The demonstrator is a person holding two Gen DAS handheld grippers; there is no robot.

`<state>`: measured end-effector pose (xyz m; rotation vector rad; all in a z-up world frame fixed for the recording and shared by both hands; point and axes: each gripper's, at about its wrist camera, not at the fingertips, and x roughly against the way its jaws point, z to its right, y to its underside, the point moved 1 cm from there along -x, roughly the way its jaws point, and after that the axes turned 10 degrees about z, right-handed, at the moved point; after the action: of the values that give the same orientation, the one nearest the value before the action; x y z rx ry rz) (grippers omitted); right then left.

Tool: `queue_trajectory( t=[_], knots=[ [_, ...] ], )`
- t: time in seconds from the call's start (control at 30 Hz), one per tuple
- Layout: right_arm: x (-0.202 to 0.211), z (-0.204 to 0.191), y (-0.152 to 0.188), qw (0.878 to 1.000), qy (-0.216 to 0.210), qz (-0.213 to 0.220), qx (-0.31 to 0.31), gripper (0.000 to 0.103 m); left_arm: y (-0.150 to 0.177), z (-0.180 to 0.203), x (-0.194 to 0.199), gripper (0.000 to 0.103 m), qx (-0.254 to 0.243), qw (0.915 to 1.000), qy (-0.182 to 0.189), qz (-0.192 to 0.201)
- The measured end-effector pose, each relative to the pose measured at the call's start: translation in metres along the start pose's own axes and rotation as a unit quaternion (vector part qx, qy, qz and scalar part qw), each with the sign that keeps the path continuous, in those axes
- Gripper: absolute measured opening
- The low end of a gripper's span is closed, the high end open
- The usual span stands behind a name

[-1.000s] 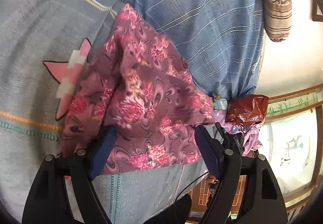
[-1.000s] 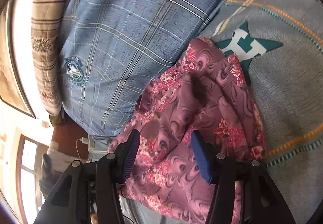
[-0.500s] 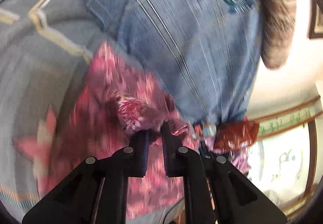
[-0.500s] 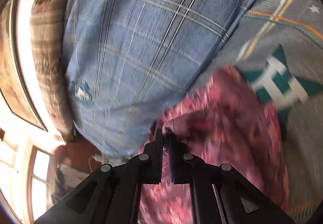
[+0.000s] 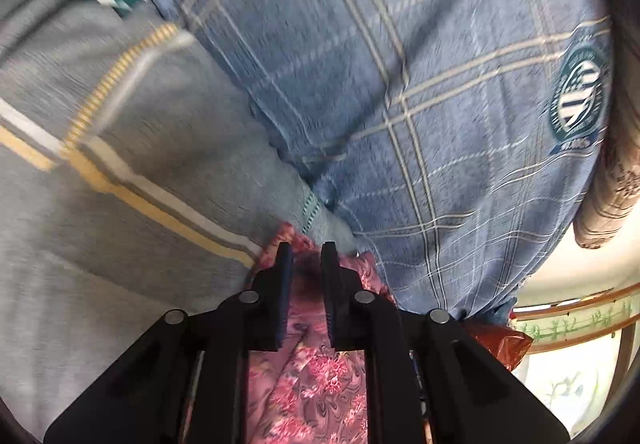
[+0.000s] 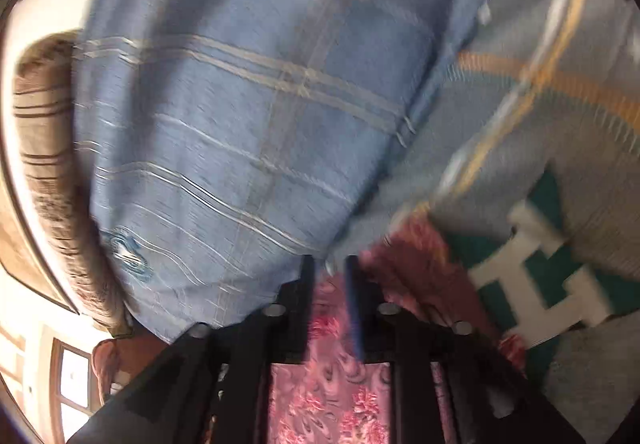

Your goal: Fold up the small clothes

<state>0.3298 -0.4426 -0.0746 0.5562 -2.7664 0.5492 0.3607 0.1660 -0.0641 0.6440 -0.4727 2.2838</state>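
Observation:
A small pink floral garment (image 5: pixel 320 372) lies on a grey patterned bedspread (image 5: pixel 100 224). My left gripper (image 5: pixel 306 250) is shut on the garment's edge, and the cloth bunches between the blue pads and trails back under the fingers. In the right wrist view the same floral garment (image 6: pixel 332 396) runs between the fingers, and my right gripper (image 6: pixel 330 264) is shut on another part of its edge. Both views are motion-blurred. Most of the garment is hidden under the grippers.
A large blue plaid pillow (image 5: pixel 420 91) with a round logo lies just beyond both grippers, also in the right wrist view (image 6: pixel 240 123). A brown striped bolster (image 6: pixel 44 163) lies behind it by the wall. The bedspread has a teal star motif (image 6: pixel 540 276).
Both grippers went from open over the crumpled garment to shut on its edges. They have since moved forward toward the blue pillow, pulling the cloth along.

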Motion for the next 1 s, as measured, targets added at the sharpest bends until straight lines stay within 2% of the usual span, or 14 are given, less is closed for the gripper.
queue_trajectory(
  t=[0.07,0.1,0.27,0.37,0.47,0.57,0.63,0.67,0.7,0.77,0.8,0.83,0.93,1.0],
  knots=[
    [0.015,-0.005,-0.009,1.000,-0.028,0.013,0.002,0.039,0.001,-0.001,0.012,0.028,-0.007,1.0000,-0.001,0.000],
    [0.021,-0.009,-0.011,0.999,-0.025,0.011,0.017,0.040,0.004,0.000,0.015,0.033,-0.015,0.9999,-0.002,-0.003],
    [0.021,-0.022,0.000,0.994,0.030,-0.030,0.102,0.041,0.031,0.021,0.017,0.053,-0.080,0.9960,-0.008,-0.039],
    [0.016,-0.029,0.015,0.987,0.044,-0.054,0.146,0.041,0.049,0.035,0.012,0.058,-0.122,0.9906,-0.021,-0.058],
    [0.015,-0.028,0.031,0.983,0.024,-0.095,0.157,0.042,0.067,0.046,0.005,0.065,-0.173,0.9815,-0.041,-0.071],
    [-0.004,-0.024,0.041,0.982,0.017,-0.140,0.124,0.050,0.077,0.056,-0.011,0.065,-0.223,0.9697,-0.080,-0.058],
    [-0.022,-0.017,0.041,0.981,0.031,-0.164,0.095,0.049,0.078,0.060,-0.020,0.058,-0.256,0.9587,-0.114,-0.046],
    [-0.025,-0.018,0.037,0.984,0.030,-0.152,0.092,0.049,0.075,0.059,-0.025,0.043,-0.272,0.9520,-0.137,-0.038],
    [-0.026,-0.021,0.027,0.989,0.014,-0.121,0.086,0.049,0.070,0.056,-0.027,0.035,-0.279,0.9467,-0.158,-0.032],
    [-0.023,-0.023,0.006,0.994,0.012,-0.061,0.086,0.049,0.052,0.041,-0.030,0.033,-0.274,0.9399,-0.203,-0.016],
    [-0.020,-0.022,-0.004,0.995,0.028,-0.035,0.090,0.049,0.042,0.033,-0.027,0.029,-0.265,0.9393,-0.218,-0.006],
    [-0.017,-0.021,-0.012,0.995,0.041,-0.024,0.091,0.049,0.030,0.025,-0.019,0.028,-0.247,0.9443,-0.217,0.003],
    [-0.005,-0.020,-0.019,0.993,0.040,-0.033,0.104,0.049,0.011,0.014,0.007,0.028,-0.209,0.9587,-0.192,0.015],
    [0.008,-0.023,-0.014,0.986,0.057,-0.043,0.152,0.051,0.010,0.015,0.020,0.028,-0.205,0.9621,-0.179,0.018]
  ],
)
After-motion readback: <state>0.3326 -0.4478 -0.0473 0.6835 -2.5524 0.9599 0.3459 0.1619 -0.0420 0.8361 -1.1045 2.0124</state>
